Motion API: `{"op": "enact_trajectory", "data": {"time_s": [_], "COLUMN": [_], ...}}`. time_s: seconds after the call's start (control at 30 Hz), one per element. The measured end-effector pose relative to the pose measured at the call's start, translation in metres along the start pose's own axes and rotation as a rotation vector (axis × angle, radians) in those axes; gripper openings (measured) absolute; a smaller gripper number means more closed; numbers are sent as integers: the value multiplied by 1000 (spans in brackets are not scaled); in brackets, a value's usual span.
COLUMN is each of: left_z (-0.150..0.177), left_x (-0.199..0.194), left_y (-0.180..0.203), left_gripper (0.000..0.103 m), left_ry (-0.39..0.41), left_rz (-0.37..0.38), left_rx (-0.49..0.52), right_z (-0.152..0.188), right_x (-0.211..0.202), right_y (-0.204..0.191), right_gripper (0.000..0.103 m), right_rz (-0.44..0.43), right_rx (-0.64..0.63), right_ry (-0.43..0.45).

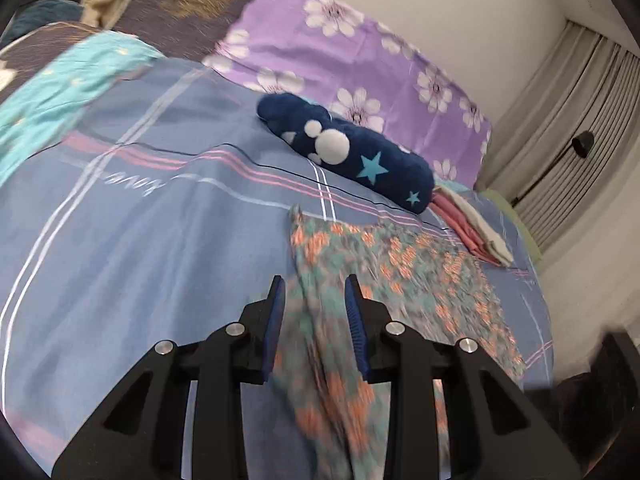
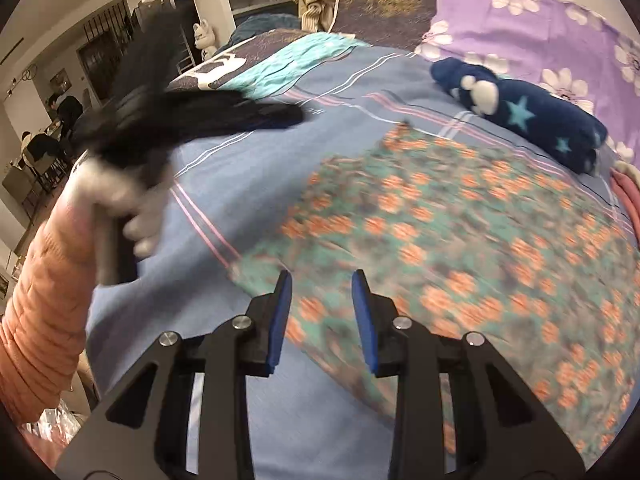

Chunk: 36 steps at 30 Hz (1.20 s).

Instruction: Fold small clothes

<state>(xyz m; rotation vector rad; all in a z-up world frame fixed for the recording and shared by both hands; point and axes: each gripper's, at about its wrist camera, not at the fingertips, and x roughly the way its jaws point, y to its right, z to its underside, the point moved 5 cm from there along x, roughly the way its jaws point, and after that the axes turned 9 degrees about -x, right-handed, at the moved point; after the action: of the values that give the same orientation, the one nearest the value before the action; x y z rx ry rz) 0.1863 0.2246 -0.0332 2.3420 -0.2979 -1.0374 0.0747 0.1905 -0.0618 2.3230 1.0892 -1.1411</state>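
While the floral garment (image 2: pixel 460 240) lies flat on the bed (image 1: pixel 140 240), both grippers hover released. Left gripper (image 1: pixel 316 284) and right gripper (image 2: pixel 322 276) grip nothing. Its long axis runs toward the pillow edge.

A single word in white script is showing upside down on the blue striped bedsheet (image 1: pixel 132 208), seeming to read "love"; blur is leaving nothing else legible

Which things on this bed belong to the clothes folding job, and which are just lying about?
For the job:
floral garment
left gripper
right gripper
folded clothes stack

Lying about:
navy star blanket roll
purple floral pillow
turquoise cloth
plaid bedsheet
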Motion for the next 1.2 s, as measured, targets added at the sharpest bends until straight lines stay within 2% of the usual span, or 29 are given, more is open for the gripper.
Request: {"op": "enact_trajectory", "data": {"time_s": [0.03,0.1,0.2,0.3,0.37,0.4,0.43,0.6,0.7,0.77,0.8,0.87,0.9,0.93,0.97,1.0,1.1,1.2], "left_z": [-8,-19,-28,-35,-40,-42,-45,-50,-49,-49,-50,-50,-50,-50,-50,-50,-51,-65], "left_x": [19,53,86,110,119,121,123,123,125,130,132,136,136,136,136,136,127,105], "left_y": [0,-4,-8,-10,-11,-11,-13,-18,-19,-20,-19,-16,-14,-11,-9,-7,6,14], "left_gripper": [40,40,40,40,26,14,6,4,4,8,13,22,27,27,26,3,4,4], "left_ry": [-36,-83,-140,-167,-178,-182,-187,-197,-210,-223,-227,-237,-236,-236,-234,-227,-190,-118], "left_rz": [7,-10,1,-12,-3,2,5,27,32,27,27,39,46,55,58,59,66,90], "left_rx": [6,-3,-19,-8,1,3,2,6,1,-14,-18,-24,-23,-19,-10,5,81,80], "right_z": [-4,-6,-5,-4,-7,-9,-11,-24,-29,-29,-29,-25,-24,-23,-24,-24,-27,-33], "right_x": [8,18,35,44,46,48,49,58,67,74,77,79,78,77,76,74,65,51], "right_y": [-5,-8,-8,-5,-6,-7,-9,-11,-12,-12,-10,-7,-7,-4,-2,0,5,6], "right_gripper": [31,31,31,31,32,33,34,34,37,37,37,32,21,11,9,8,6,5], "right_rz": [5,13,-11,3,17,33,56,109,169,216,222,213,200,191,193,178,142,125], "right_rx": [1,6,58,86,91,87,81,116,95,74,72,73,81,98,106,120,161,173], "right_ry": [-2,-5,-25,-37,-39,-43,-49,-58,-73,-89,-92,-91,-86,-81,-76,-63,-30,14]}}
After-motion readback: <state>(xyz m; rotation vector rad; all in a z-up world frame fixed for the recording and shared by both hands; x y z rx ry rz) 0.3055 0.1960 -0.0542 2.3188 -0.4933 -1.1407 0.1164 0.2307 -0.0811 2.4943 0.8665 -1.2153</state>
